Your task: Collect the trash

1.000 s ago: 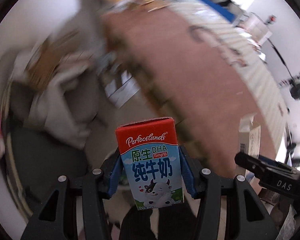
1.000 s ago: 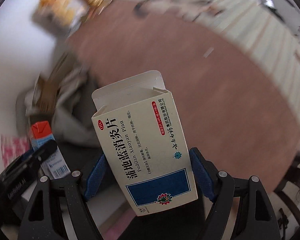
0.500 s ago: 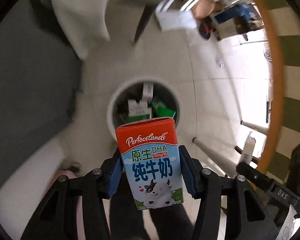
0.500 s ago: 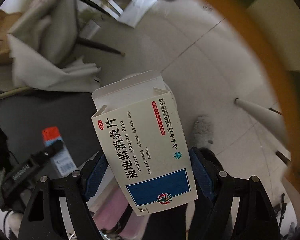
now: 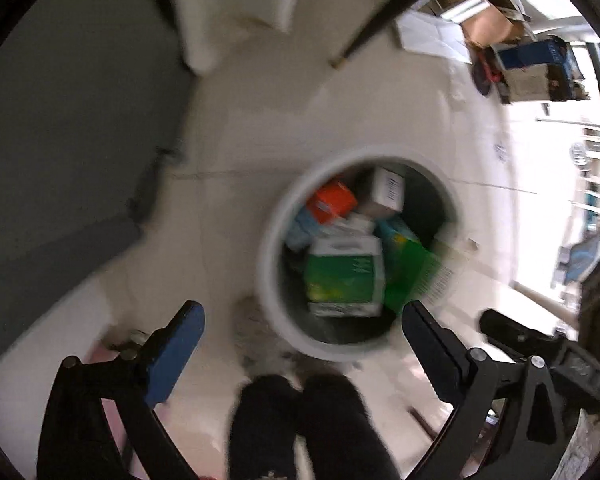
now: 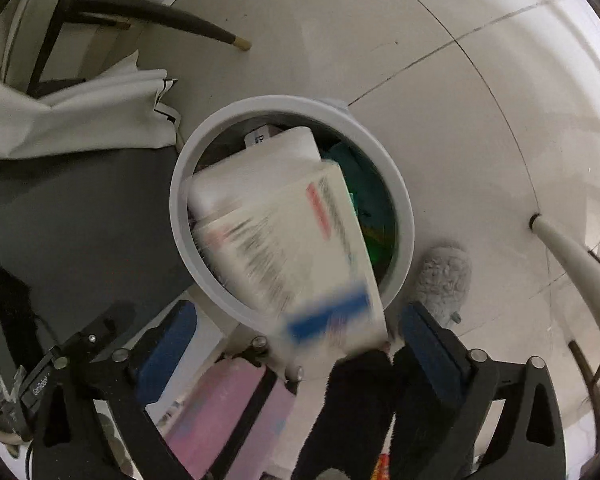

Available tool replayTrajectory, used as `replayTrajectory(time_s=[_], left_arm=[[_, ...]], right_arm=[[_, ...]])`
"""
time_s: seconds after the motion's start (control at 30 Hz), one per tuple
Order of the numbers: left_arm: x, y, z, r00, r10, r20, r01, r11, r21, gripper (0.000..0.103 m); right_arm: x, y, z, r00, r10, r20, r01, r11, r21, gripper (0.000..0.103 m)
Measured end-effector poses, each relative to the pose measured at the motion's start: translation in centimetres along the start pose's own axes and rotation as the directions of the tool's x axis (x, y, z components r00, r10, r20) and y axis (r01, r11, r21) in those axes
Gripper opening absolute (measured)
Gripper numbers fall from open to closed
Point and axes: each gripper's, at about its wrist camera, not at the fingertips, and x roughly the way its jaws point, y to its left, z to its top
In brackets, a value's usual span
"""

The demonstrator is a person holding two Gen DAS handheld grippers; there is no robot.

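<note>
Pale tiled floor with thin grout lines, brightly lit at the right edge. A dark grey mat covers the left side — cream cloth hangs over its top edge. A dark chair leg slants above; a white table leg stands right.

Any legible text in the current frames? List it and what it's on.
"GenRobo", cut off: body of the left tool, seen in the right wrist view.
Medicine box: print motion-blurred, unreadable.
White label inside the bin: mostly hidden, unreadable.
Green carton: blurred, unreadable.
</note>
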Motion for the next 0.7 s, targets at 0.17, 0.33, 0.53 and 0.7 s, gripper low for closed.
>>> replayTrajectory(time_s=[0.17, 0.33, 0.53, 0.7], left_arm=[[-2.6, 0.4, -1.1, 0.987, 0.131, 0.090, -0.134, 0.991, 0.031, 0.101], [-6.0, -1.4, -2.8, 0.976, 0.174, 0.128, -0.183, 0.981, 0.064, 0.101], [-11.3, -4.6, -5.5, 0.973, 0.168, 0.158, -0.186, 0.976, 0.113, 0.101], [-17.8, -7.2, -8.5, 0.971, 0.141, 0.192, -0.170, 0.975, 0.146, 0.101]], right_arm=[[-1.3, 1.4, -0.7, 0.990, -0.133, 0.054, 0.137, 0.987, -0.084, 0.103], [-4.9, 3.0, -3.0, 0.954, -0.258, 0.150, 0.281, 0.947, -0.156, 0.103], [-12.0, 3.7, -6.5, 0.927, -0.291, 0.235, 0.334, 0.927, -0.169, 0.103], [-19.3, 4.6, -9.9, 0.918, -0.274, 0.286, 0.332, 0.926, -0.177, 0.103]])
